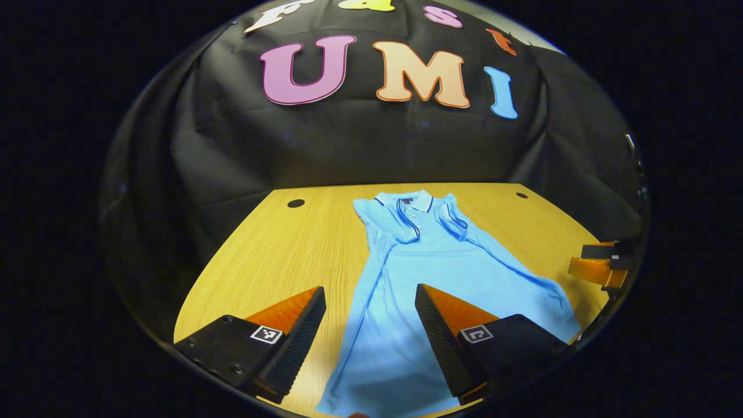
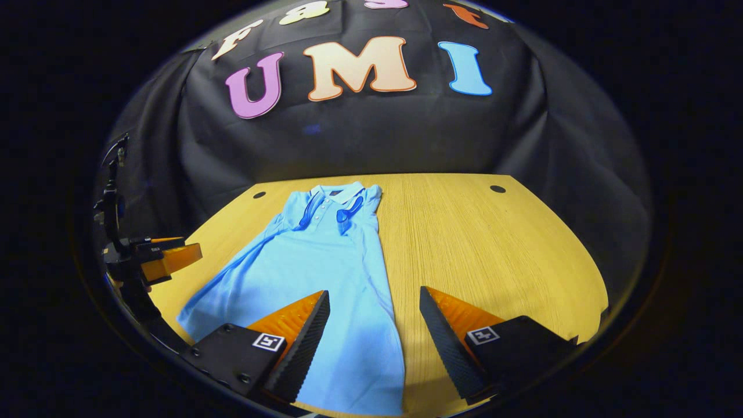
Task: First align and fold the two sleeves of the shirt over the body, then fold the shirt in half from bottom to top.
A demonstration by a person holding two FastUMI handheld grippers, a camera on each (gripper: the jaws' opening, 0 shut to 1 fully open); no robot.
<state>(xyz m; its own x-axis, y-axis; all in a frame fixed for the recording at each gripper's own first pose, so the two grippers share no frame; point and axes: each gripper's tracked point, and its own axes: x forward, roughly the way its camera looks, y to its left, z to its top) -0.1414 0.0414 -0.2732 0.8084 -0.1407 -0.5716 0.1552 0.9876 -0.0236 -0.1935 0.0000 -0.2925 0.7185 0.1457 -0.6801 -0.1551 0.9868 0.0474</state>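
Observation:
A light blue polo shirt (image 1: 432, 273) lies flat on the wooden table (image 1: 273, 249), collar at the far end, both short sleeves folded in over the chest. In the left gripper view my left gripper (image 1: 370, 299) hangs open above the shirt's lower left edge, nothing between its fingers. The right gripper view has the same shirt (image 2: 307, 273) left of centre, with my right gripper (image 2: 374, 305) open above its lower right edge. The other gripper (image 2: 168, 258) appears at that view's far left, and the right one (image 1: 601, 264) at the left gripper view's far right edge.
The table (image 2: 493, 249) has a dark round hole near each far corner (image 1: 295, 203) (image 2: 497, 188). Black cloth walls close in behind and at the sides. Bare wood runs to the right of the shirt in the right gripper view.

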